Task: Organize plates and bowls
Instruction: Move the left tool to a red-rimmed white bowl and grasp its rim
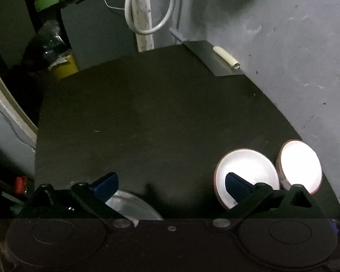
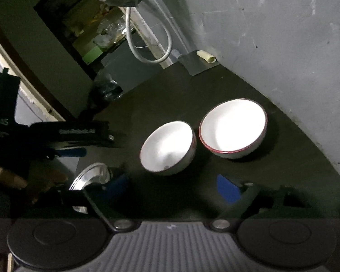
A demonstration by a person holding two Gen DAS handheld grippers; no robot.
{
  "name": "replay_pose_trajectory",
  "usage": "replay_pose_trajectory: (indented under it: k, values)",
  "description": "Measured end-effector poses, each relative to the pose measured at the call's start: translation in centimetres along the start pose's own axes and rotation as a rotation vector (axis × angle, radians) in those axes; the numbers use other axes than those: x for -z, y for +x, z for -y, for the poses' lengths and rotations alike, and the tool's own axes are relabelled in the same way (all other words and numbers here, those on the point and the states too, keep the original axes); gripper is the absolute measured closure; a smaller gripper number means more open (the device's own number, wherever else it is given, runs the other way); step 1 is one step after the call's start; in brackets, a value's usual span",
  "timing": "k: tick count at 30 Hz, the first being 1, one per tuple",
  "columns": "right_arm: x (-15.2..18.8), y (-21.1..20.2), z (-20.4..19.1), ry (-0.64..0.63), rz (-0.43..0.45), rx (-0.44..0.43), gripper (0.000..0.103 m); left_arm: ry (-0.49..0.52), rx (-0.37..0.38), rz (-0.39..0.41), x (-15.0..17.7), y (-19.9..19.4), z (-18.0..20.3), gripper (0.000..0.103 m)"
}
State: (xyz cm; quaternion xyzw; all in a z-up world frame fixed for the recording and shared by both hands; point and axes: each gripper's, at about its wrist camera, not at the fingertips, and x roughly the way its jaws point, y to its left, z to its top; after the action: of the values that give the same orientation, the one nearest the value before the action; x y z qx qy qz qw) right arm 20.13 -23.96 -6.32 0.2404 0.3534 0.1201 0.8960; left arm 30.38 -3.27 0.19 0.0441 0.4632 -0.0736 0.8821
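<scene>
Two white bowls with red rims stand side by side on the dark table (image 1: 147,113). In the right wrist view the nearer bowl (image 2: 167,147) sits left of the farther bowl (image 2: 233,128). In the left wrist view they are low on the right, one bowl (image 1: 247,176) behind the right fingertip and the other bowl (image 1: 300,165) by the wall. A steel plate (image 1: 133,206) lies under the left finger, also seen as the steel plate (image 2: 90,176). My left gripper (image 1: 171,185) is open and empty. My right gripper (image 2: 172,187) is open, just short of the nearer bowl, touching nothing.
A grey wall (image 1: 283,56) bounds the table on the right. At the back lie a metal sheet (image 1: 210,56) with a cream tube (image 1: 226,56), and a white cable loop (image 1: 151,6) hangs there. A yellow bin (image 1: 65,66) and clutter stand beyond the table's left edge.
</scene>
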Motion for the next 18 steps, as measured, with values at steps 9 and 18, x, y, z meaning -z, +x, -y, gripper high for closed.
replay_pose_trajectory:
  k: [9, 18]
  values:
    - [-0.4, 2.5, 0.5, 0.076, -0.028, -0.004, 0.039, 0.01, 0.1, -0.052, -0.3, 2.1, 1.3, 0.036]
    - [-0.8, 4.0, 1.0, 0.123, -0.028, -0.007, 0.056, -0.009, 0.146, -0.106, -0.6, 3.2, 2.4, 0.089]
